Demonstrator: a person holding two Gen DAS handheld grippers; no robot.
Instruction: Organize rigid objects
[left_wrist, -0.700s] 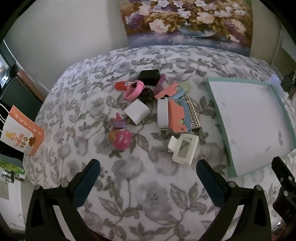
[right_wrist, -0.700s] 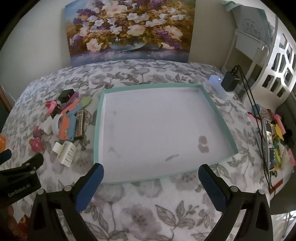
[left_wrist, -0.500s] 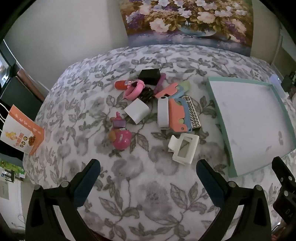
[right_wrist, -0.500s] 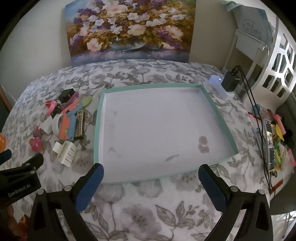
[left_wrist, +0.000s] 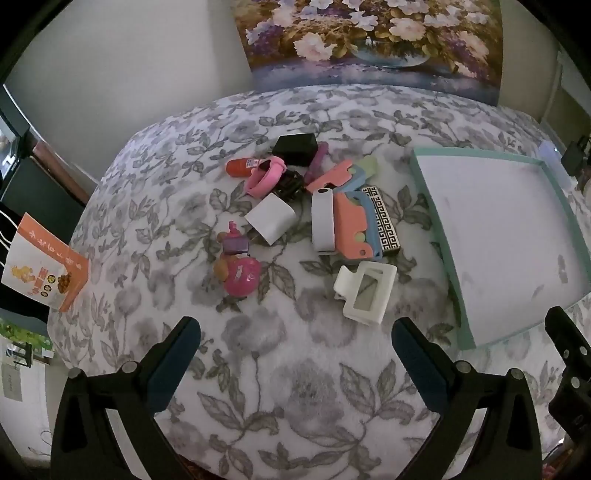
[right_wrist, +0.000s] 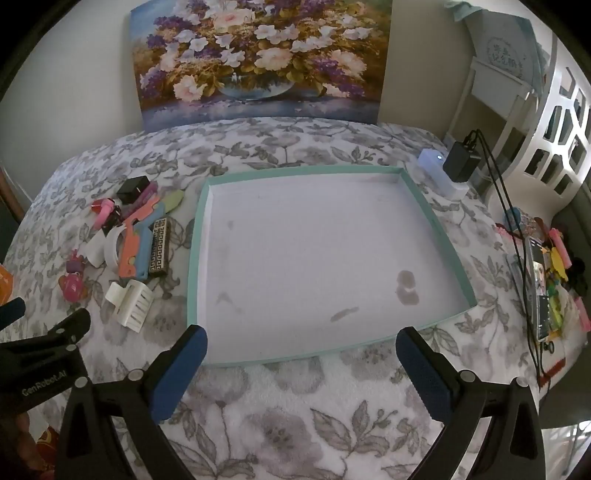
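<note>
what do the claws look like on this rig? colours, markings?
Both alike: black plastic V-shaped frames with silver screw heads and dark blue pads on the fingers. Left claw, right claw. White "GenRobot.AI" lettering shows on the left claw's body in the right wrist view. No cables or sleeves visible.

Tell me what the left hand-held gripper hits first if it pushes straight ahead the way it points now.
Probably just the floral bedspread. The left hand-held gripper is open, angled steeply down, with bare cloth between its fingers. The white hair claw lies just beyond; depth is hard to judge.
</note>
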